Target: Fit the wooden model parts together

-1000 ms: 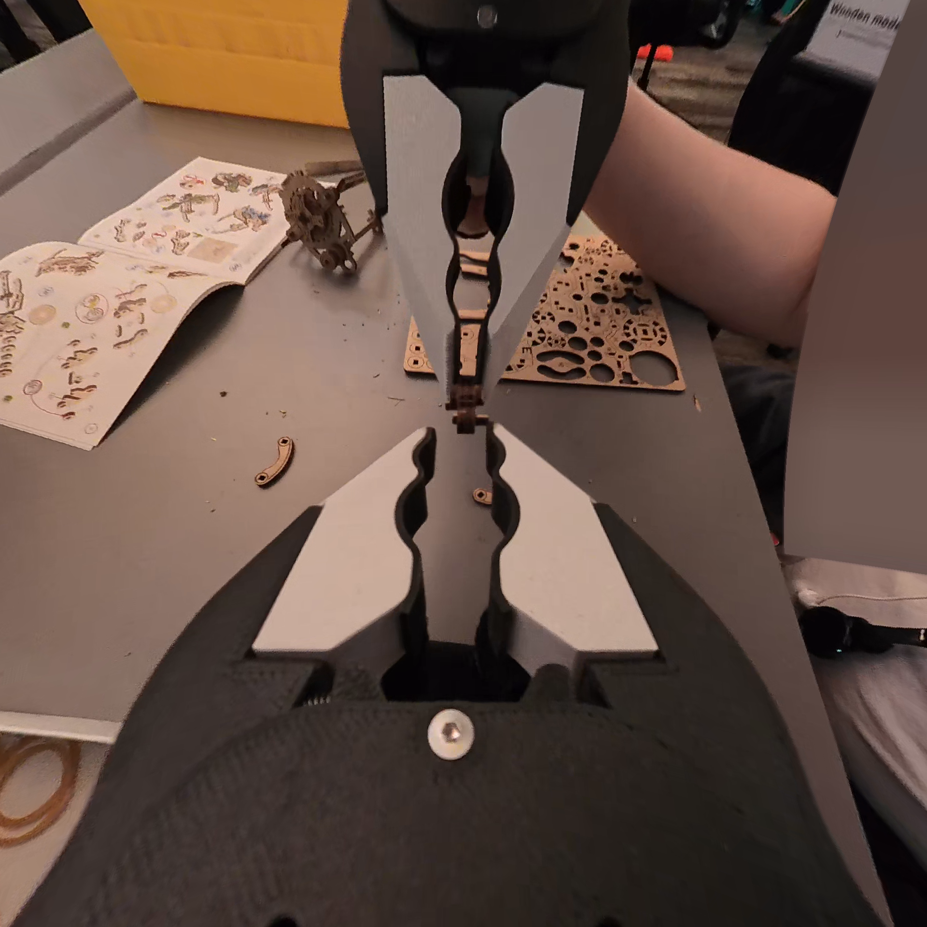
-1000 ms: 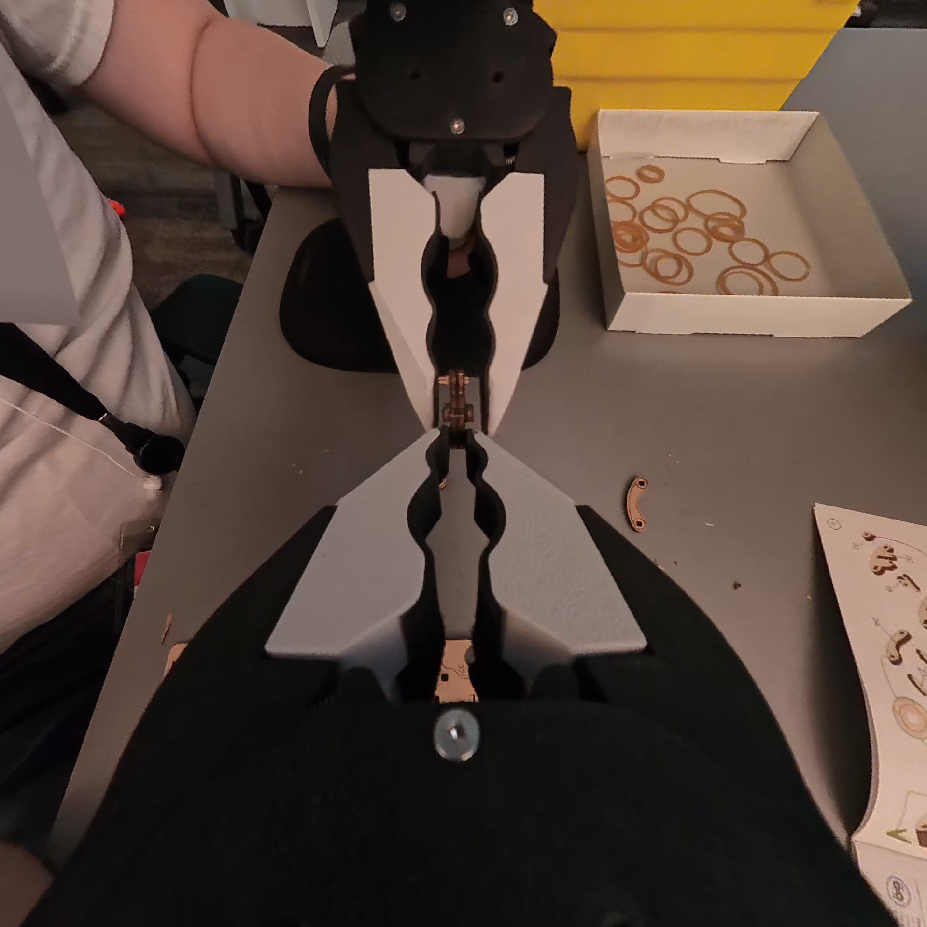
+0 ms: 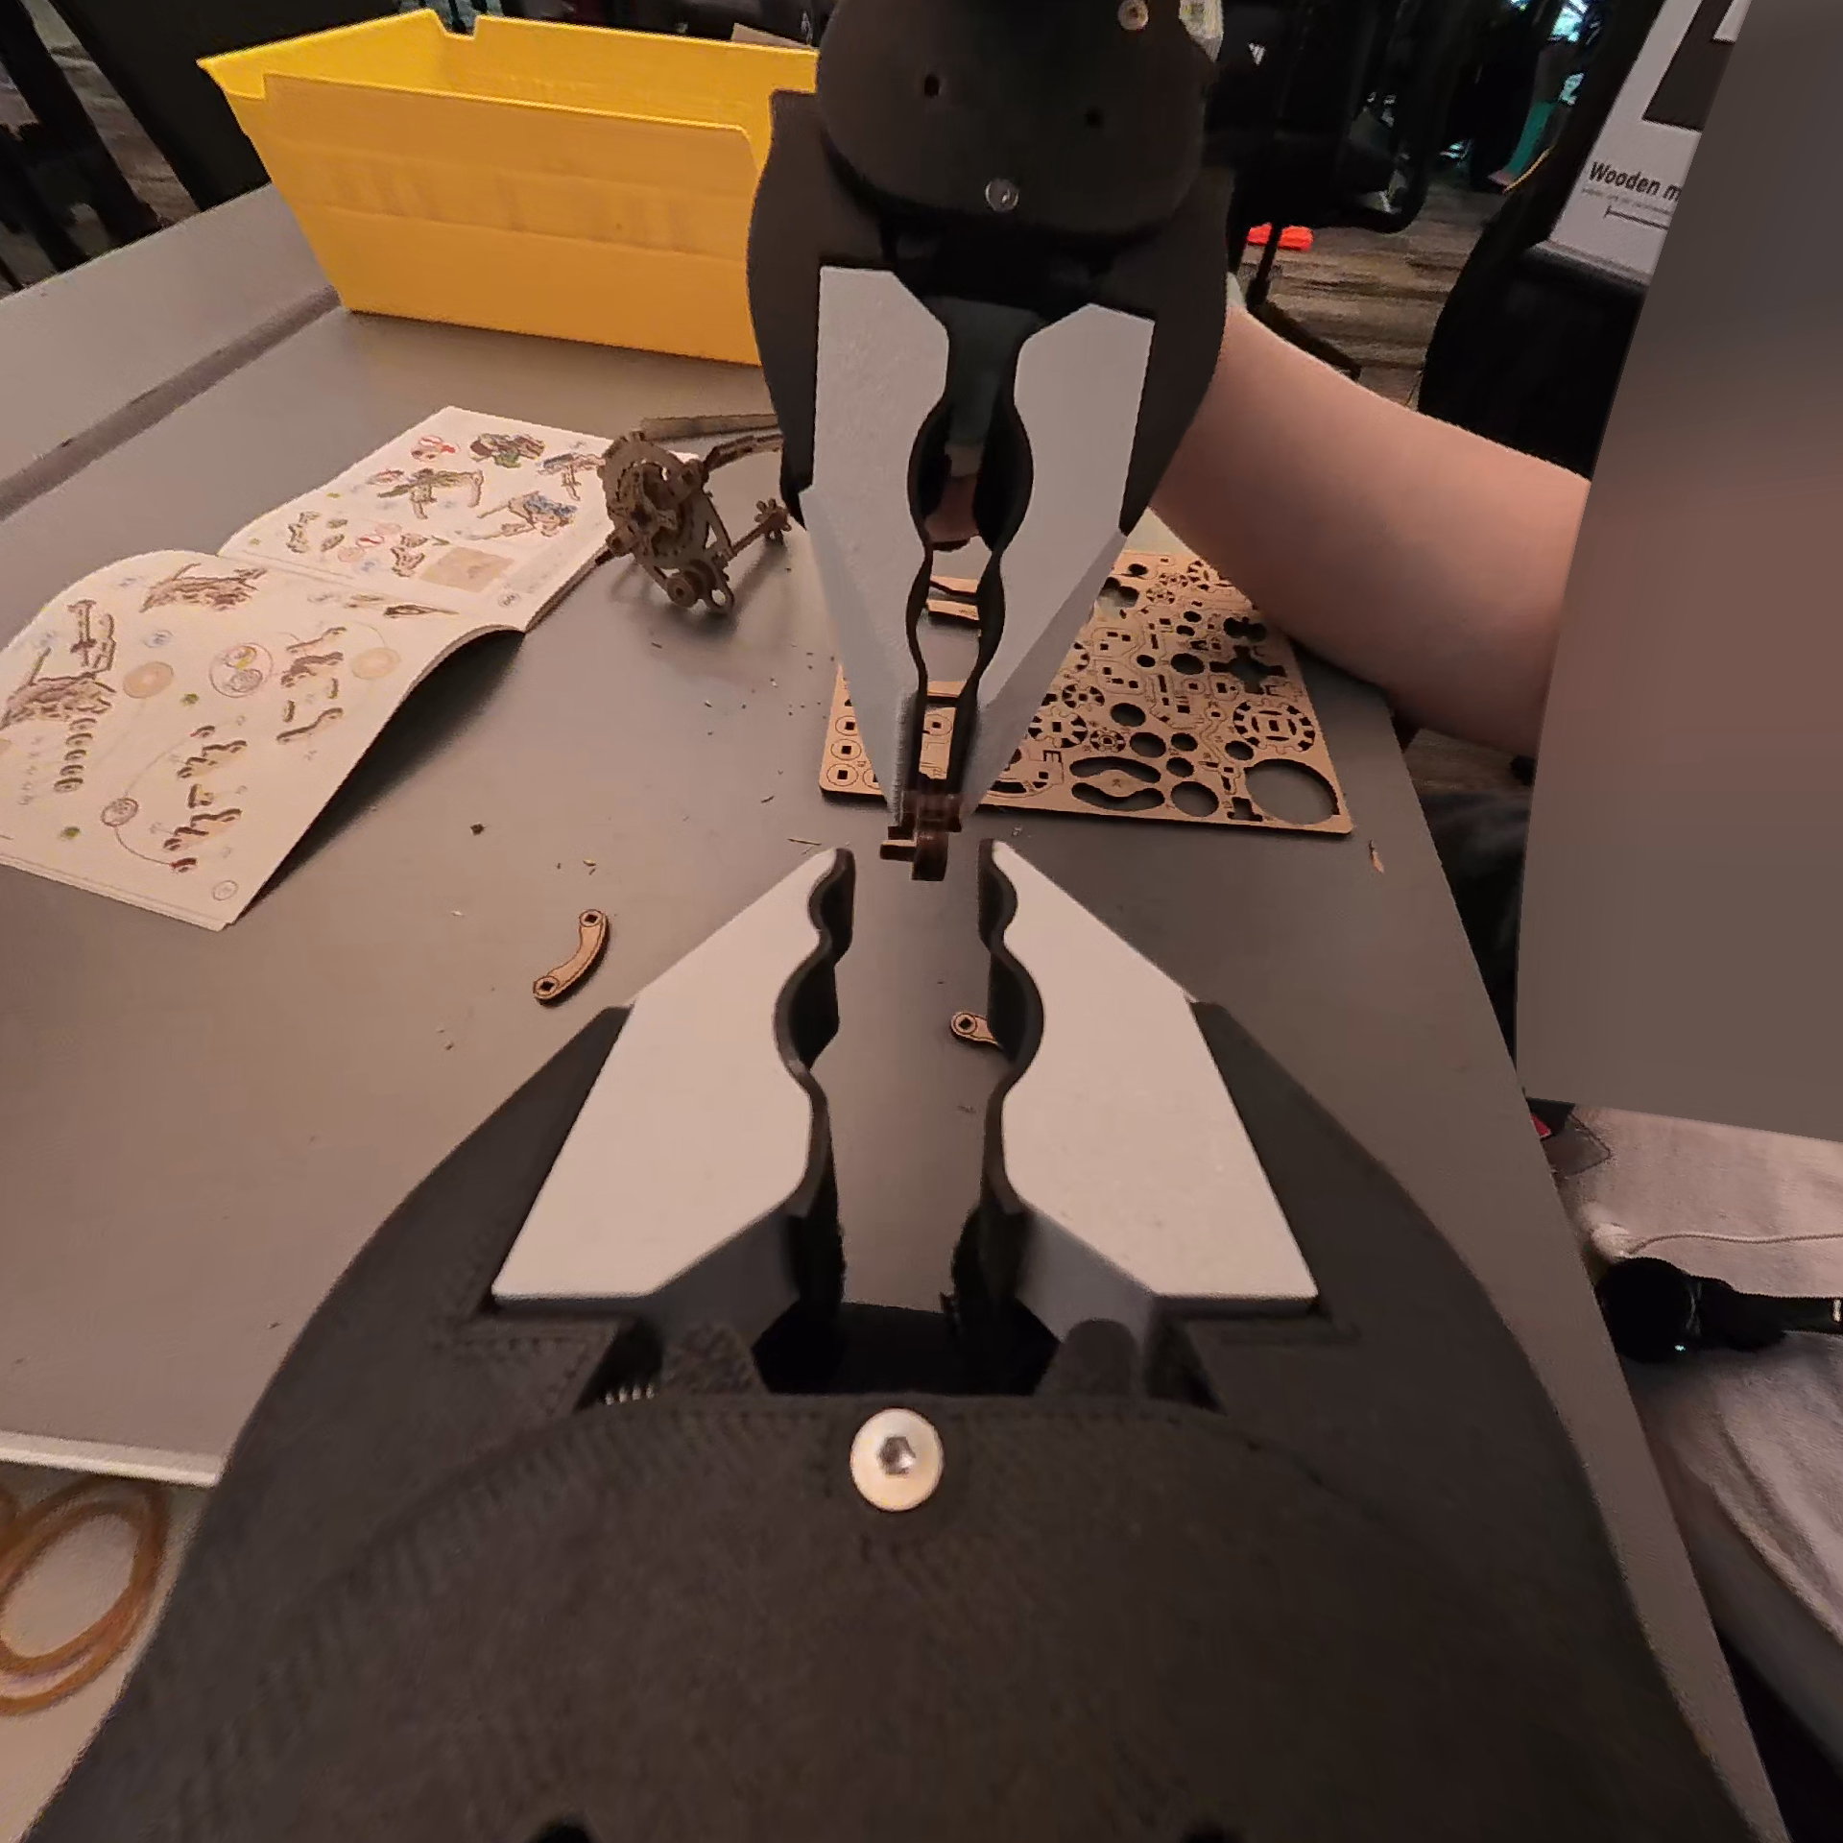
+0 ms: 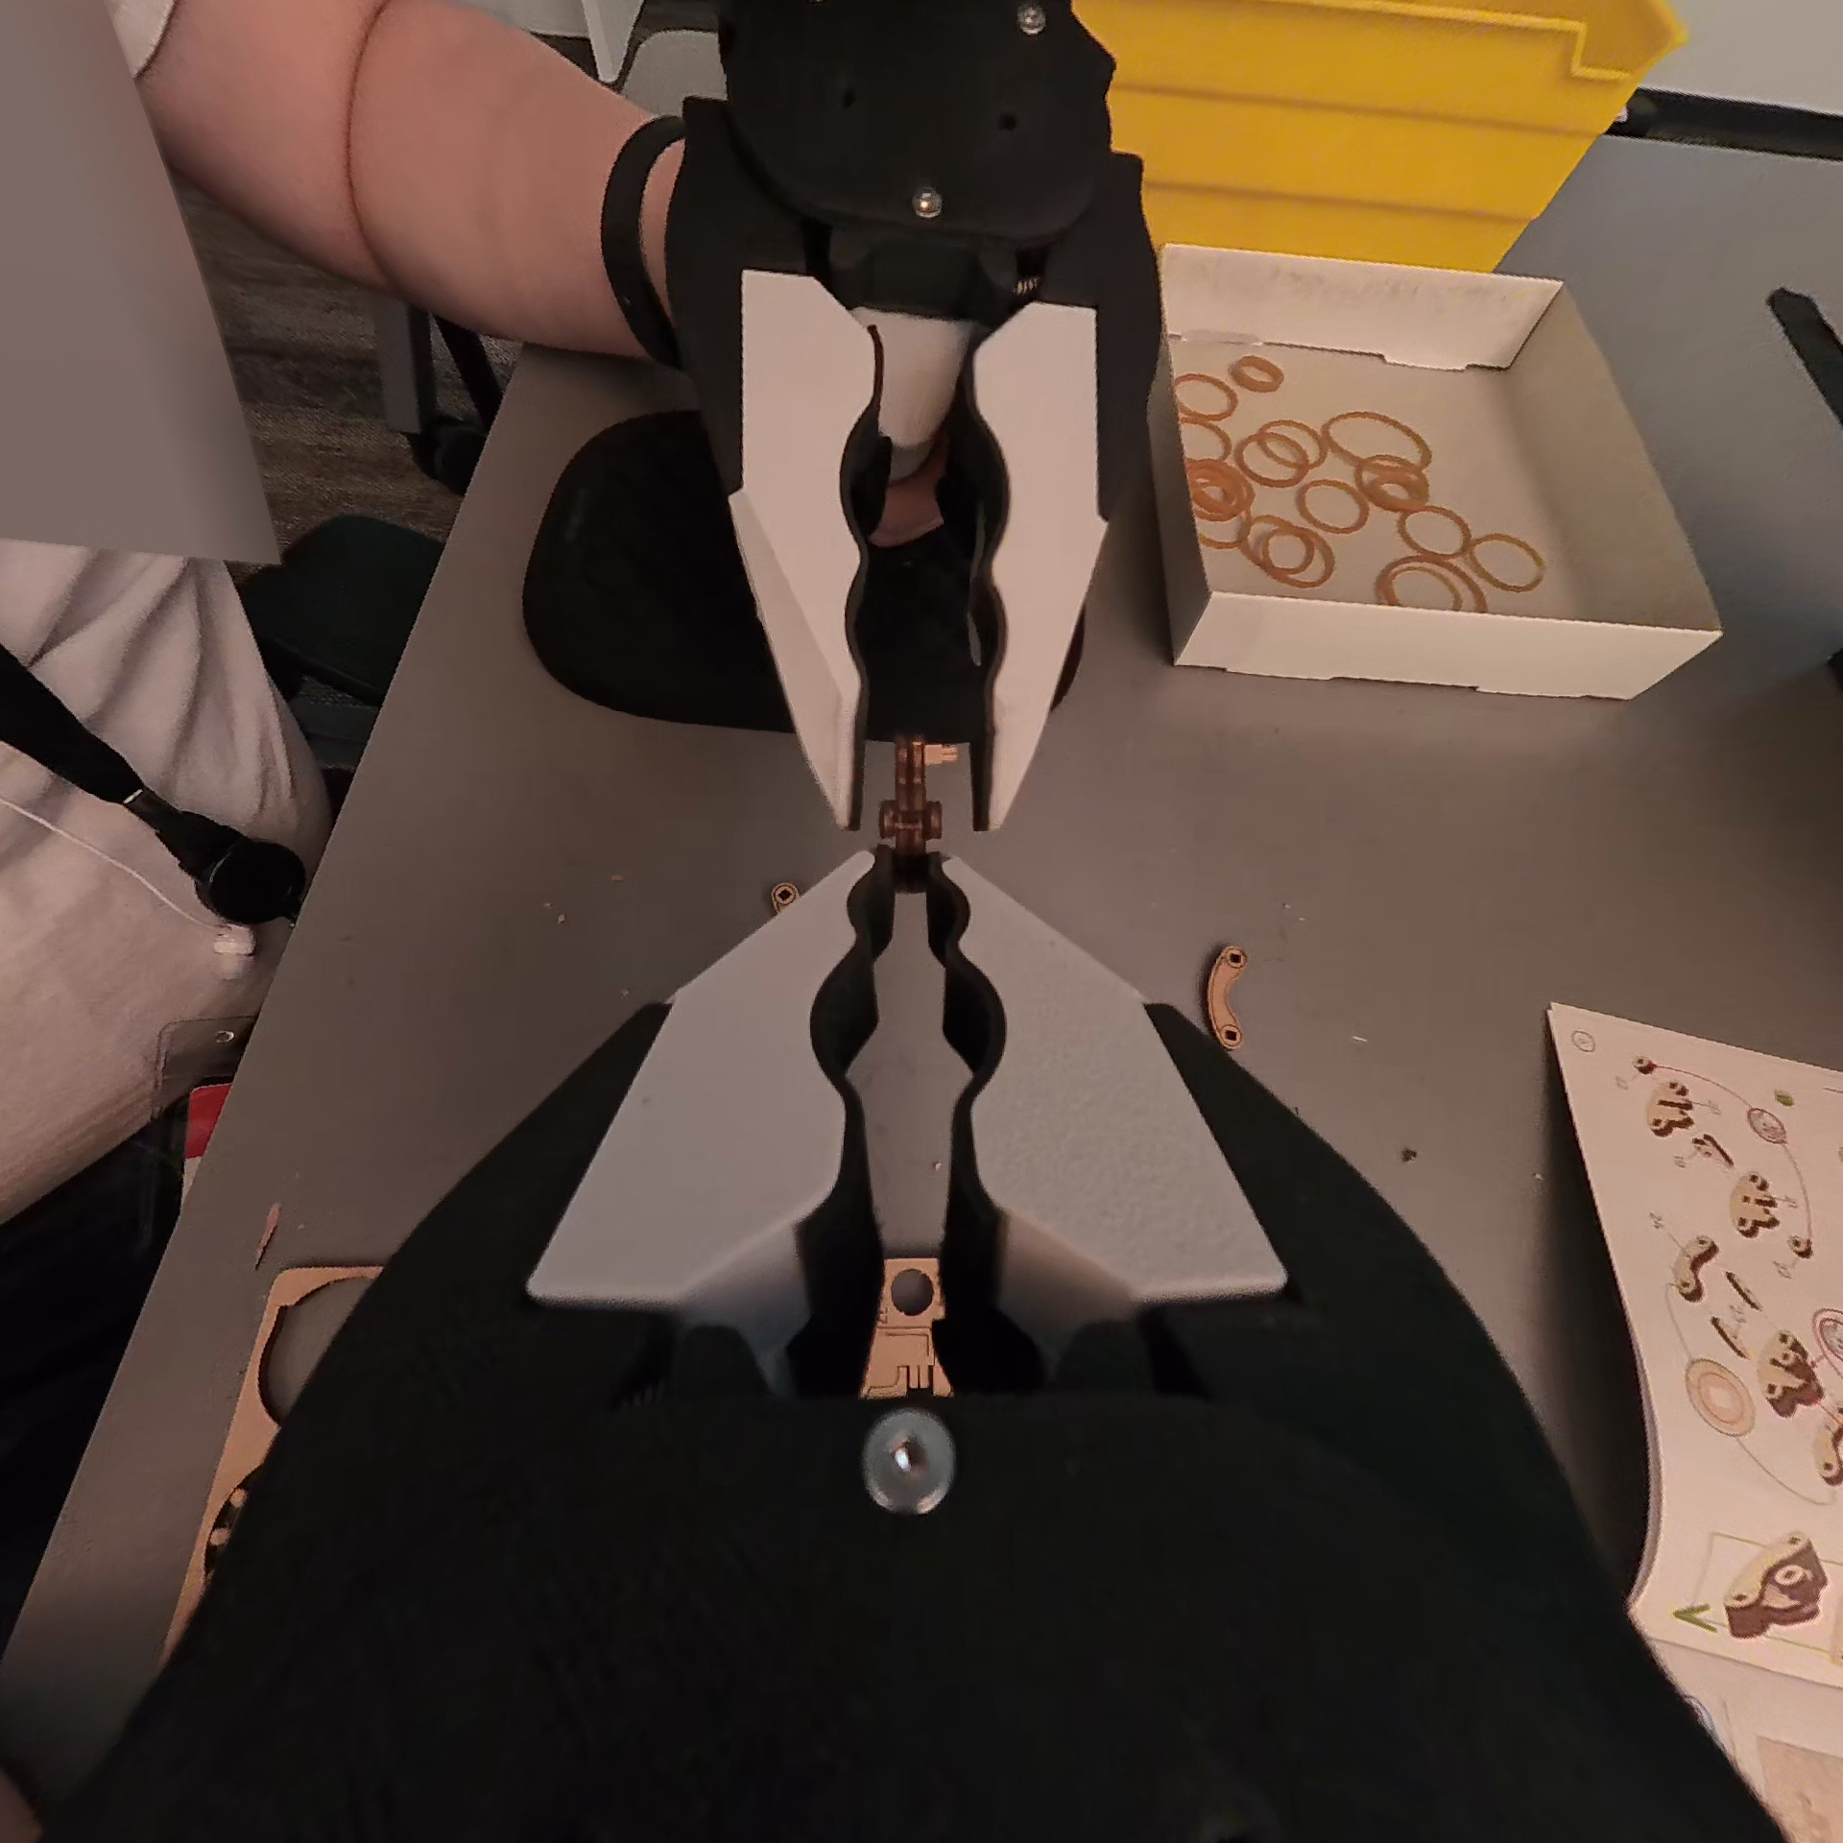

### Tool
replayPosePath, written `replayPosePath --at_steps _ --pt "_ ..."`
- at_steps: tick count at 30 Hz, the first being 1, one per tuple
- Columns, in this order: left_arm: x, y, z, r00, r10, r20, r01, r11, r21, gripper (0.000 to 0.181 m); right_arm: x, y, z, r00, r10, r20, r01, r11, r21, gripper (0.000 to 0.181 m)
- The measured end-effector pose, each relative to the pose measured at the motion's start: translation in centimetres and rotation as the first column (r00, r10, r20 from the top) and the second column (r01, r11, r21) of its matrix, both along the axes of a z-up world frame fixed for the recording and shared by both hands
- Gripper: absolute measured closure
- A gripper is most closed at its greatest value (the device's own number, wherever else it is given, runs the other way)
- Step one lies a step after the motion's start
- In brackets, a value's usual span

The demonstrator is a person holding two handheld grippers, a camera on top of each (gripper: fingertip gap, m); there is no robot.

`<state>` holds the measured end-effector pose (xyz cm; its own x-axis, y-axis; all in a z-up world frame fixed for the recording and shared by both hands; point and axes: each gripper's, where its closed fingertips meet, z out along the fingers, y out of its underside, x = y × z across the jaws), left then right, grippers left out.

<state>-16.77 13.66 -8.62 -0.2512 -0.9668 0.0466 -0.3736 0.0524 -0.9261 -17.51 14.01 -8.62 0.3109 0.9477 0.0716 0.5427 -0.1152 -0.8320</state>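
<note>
While the left gripper point(image 3: 916, 858) hangs above the grey table point(image 3: 299, 1047) with its two grey fingers spread and nothing between them, the right gripper point(image 4: 903, 866) faces it tip to tip, its fingers pinched onto a small brown wooden model part point(image 4: 908, 818). That little piece juts out from the right gripper's tips into the gap between the two tools, and in the right wrist view it sits between the parted fingers of the left gripper, without clear contact. On the table below lie a curved flat wooden link with a hole at each end point(image 3: 571, 959) and, just beside the left gripper's finger, another tiny wooden piece point(image 3: 972, 1027). Farther off rests a thin laser-cut plywood sheet with many punched-out holes point(image 3: 1177, 718), near a dark, partly built wooden gear assembly point(image 3: 666, 529) and an open illustrated instruction booklet point(image 3: 249, 638). A yellow plastic bin point(image 3: 519, 199) stands behind, and a shallow white cardboard box of tan rubber bands point(image 4: 1396, 519) sits on the table's far side.
</note>
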Motion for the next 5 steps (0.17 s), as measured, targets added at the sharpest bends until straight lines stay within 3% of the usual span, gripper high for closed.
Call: replayPosePath --at_steps 5 --pt "-0.01 -0.14 0.22 1.000 -0.006 0.015 0.006 1.000 0.012 0.163 0.01 -0.10 0.27 1.000 -0.001 -0.024 0.001 1.000 -0.016 0.177"
